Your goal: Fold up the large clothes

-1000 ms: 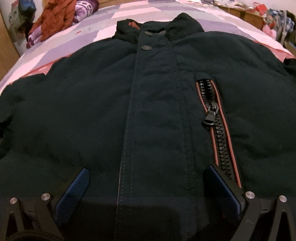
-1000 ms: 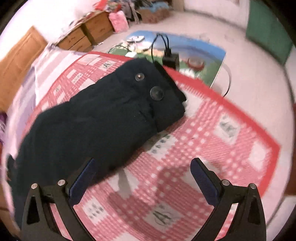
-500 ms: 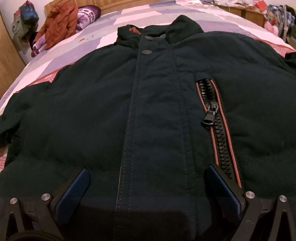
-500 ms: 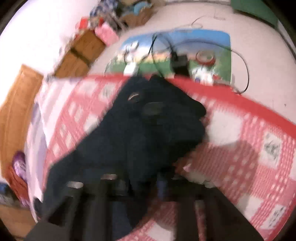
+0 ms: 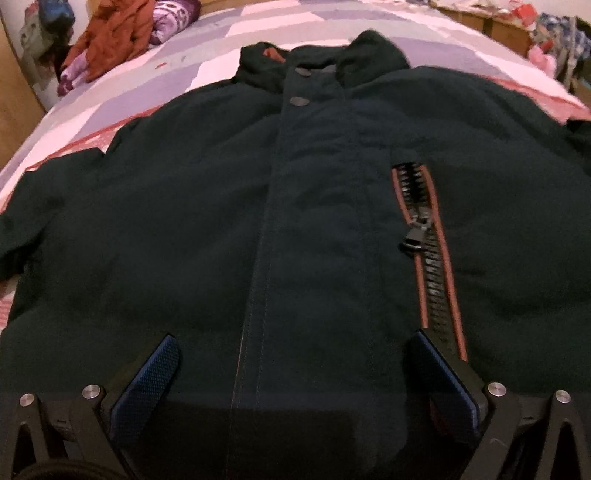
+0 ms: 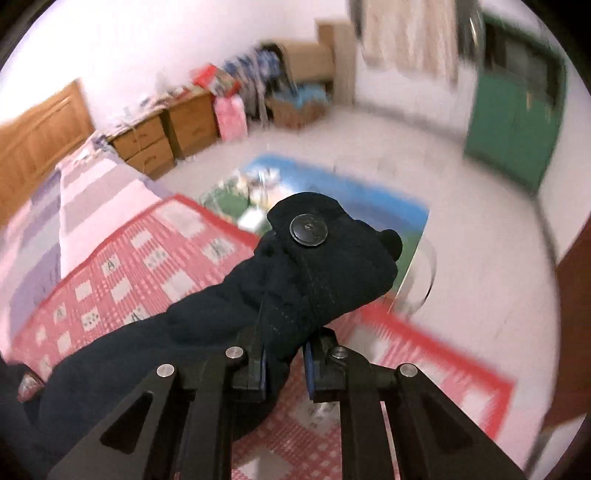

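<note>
L wrist view:
Jacket [image 5: 184,229]: dark, lies front-up on the bed [image 5: 207,48], collar at far end, fills most of the frame.
Placket: runs down the middle w/ two snaps [image 5: 299,101] near the collar.
Chest zip [image 5: 430,254]: black teeth, red trim, puller hanging, on the right side of the frame.
Left gripper [image 5: 291,373]: low over the jacket's hem end, jaws spread wide, nothing between them; blue pads either side of the placket.
Bedding: pink/lilac patchwork; heap of orange and purple clothes [image 5: 122,33] at far left corner.

R wrist view:
Right gripper [image 6: 284,363]: jaws closed on a fold of the sleeve [image 6: 288,280], dark cloth pinched between the pads.
Sleeve: cuff end sticks up past the jaws, lifted off the bed; big round snap [image 6: 308,229] on the cuff tab faces the cam.
Bed cover [image 6: 122,273]: red-and-white check, below the sleeve.
Background: blurred; wooden drawers [image 6: 162,133], blue-green floor mat [image 6: 384,206], green door [image 6: 513,122].
</note>
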Motion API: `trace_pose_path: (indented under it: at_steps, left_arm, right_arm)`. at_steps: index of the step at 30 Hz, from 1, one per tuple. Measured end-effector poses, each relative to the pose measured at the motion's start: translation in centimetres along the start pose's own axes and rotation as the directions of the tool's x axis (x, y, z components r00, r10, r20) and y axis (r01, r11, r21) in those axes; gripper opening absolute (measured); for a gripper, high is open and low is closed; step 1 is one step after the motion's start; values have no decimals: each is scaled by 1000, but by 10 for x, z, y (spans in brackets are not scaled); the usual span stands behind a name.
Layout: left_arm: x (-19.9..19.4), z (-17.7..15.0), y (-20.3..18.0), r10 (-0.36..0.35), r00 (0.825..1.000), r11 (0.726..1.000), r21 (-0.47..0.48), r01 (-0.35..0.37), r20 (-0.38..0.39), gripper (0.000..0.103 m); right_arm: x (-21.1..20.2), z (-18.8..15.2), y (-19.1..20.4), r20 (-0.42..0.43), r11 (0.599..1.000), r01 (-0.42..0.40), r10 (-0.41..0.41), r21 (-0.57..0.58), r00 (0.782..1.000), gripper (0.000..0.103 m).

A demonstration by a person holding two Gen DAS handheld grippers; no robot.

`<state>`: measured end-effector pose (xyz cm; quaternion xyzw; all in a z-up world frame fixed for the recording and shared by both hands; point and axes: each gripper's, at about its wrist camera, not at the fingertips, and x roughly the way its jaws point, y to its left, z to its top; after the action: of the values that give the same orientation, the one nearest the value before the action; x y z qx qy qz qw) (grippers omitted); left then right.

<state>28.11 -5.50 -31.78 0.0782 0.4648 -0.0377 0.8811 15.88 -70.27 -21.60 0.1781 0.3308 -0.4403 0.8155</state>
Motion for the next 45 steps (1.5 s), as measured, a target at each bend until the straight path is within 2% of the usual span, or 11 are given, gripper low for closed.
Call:
trace_pose_path:
  at_steps: [4, 10, 18, 23, 26, 31, 35, 38, 39, 42, 45]
  left_arm:
    - [-28, -7, 9, -32, 999, 997, 71, 30, 37, 103]
    - [-66, -22, 59, -49, 997, 991, 129, 41, 59, 103]
    - [-82, -53, 152, -2, 1000, 999, 39, 1, 18, 103]
    - [-84, -75, 190, 25, 1000, 1000, 19, -25, -2, 103]
    - [-84, -87, 210, 20, 1000, 1000, -11, -21, -19, 103]
    - [-82, -102, 232, 22, 999, 998, -53, -24, -31, 103]
    - [-75, -106, 239, 4, 999, 996, -88, -8, -47, 103]
    - [-73, -105, 238, -14, 999, 996, -94, 10, -41, 103]
    - [-70, -103, 236, -21, 999, 995, -93, 17, -44, 103]
    - [-65, -95, 231, -29, 999, 996, -84, 25, -44, 103]
    - [-59, -80, 224, -33, 999, 997, -69, 31, -31, 103]
  right_arm:
    - [-69, 4, 58, 194, 978, 56, -16, -200, 981, 15]
    - [-172, -39, 190, 306, 869, -25, 201, -494, 931, 15]
    - [-262, -168, 372, 97, 640, -264, 471, -722, 877, 15]
    - [-290, -259, 461, -39, 490, -344, 531, -801, 846, 15]
    - [-291, -309, 505, -110, 424, -364, 515, -829, 850, 15]
    - [-284, -357, 551, -186, 384, -381, 457, -841, 870, 16]
    - [-286, -389, 565, -229, 309, -376, 421, -874, 878, 32]
    - [-298, -398, 559, -326, 254, -481, 474, -839, 818, 65]
    - [-308, -400, 554, -364, 211, -524, 512, -825, 778, 69]
    - [-337, -409, 533, -385, 131, -554, 591, -822, 709, 71]
    - [-340, -385, 497, -326, 242, -572, 623, -784, 711, 71]
